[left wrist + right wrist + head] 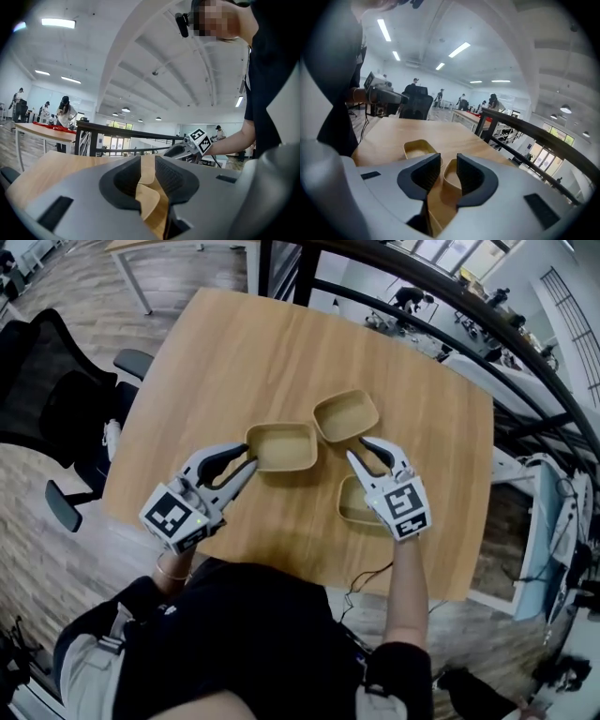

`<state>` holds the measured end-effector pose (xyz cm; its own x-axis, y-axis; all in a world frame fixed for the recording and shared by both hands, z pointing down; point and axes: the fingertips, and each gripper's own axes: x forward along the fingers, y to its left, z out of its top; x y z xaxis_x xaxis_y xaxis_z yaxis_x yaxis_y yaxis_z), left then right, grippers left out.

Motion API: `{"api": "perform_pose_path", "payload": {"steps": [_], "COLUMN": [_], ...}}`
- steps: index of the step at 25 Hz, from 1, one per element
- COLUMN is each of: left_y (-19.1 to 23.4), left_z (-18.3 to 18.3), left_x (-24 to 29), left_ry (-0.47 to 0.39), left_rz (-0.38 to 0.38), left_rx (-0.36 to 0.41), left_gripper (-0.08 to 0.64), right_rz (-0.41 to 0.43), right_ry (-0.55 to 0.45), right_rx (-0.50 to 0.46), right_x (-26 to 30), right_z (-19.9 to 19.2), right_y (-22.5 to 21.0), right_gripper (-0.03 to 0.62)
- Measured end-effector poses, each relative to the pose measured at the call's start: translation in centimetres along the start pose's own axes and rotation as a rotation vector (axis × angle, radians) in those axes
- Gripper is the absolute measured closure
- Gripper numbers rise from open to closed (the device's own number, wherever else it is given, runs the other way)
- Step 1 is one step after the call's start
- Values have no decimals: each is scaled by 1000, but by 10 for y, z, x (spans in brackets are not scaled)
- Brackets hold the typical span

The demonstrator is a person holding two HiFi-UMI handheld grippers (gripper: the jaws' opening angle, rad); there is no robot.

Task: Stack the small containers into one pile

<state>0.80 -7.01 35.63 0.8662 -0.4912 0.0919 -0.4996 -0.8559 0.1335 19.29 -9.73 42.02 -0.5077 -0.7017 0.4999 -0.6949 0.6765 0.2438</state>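
Matt tan paper-like containers (pixel 281 447), smooth light wood-grain table (pixel 220 348), faint sheen

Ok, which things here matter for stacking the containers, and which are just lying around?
For the job: tan rectangular container on the left, tan container farther back, tan container nearest the person, left gripper, right gripper.
Lying about: black office chair, thin black cable.

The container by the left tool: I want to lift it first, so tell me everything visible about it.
The container is a shallow, tan, rounded-rectangle tray that looks like moulded fibre, open-topped and empty. It sits upright on the wooden table, left of the other two. Its left rim stands between the open jaws of the left tool; no pad clearly presses it. Its far right corner nears another container; contact is unclear.
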Motion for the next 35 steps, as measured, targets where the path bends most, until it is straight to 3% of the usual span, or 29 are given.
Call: {"api": "perform_pose_path", "payload": {"steps": [7, 11, 17, 25, 32, 35], "left_y": [12, 17, 21, 25, 31, 32], "left_z": [-13, -25, -31, -46, -46, -45], "left_x": [10, 13, 23, 28, 26, 27], "left_ry": [87, 103, 94, 168, 153, 134], "left_rz": [89, 120, 126, 119, 118, 117], "left_rx": [-39, -58, -70, -99, -90, -87], "left_gripper": [477, 468, 467, 466, 465, 465], "right_rz": [114, 161, 193, 257, 279, 270], "right_ry": [202, 279, 338, 458, 475, 475], "right_rx": [-217, -294, -387, -617, -646, -660], "right_x": [33, 46, 63, 83, 96, 96], "right_z": [-52, -72, -93, -120, -129, -131], "right_y": [-12, -15, -19, -19, -15, -18], "right_gripper": [476, 476, 476, 476, 477, 522]}}
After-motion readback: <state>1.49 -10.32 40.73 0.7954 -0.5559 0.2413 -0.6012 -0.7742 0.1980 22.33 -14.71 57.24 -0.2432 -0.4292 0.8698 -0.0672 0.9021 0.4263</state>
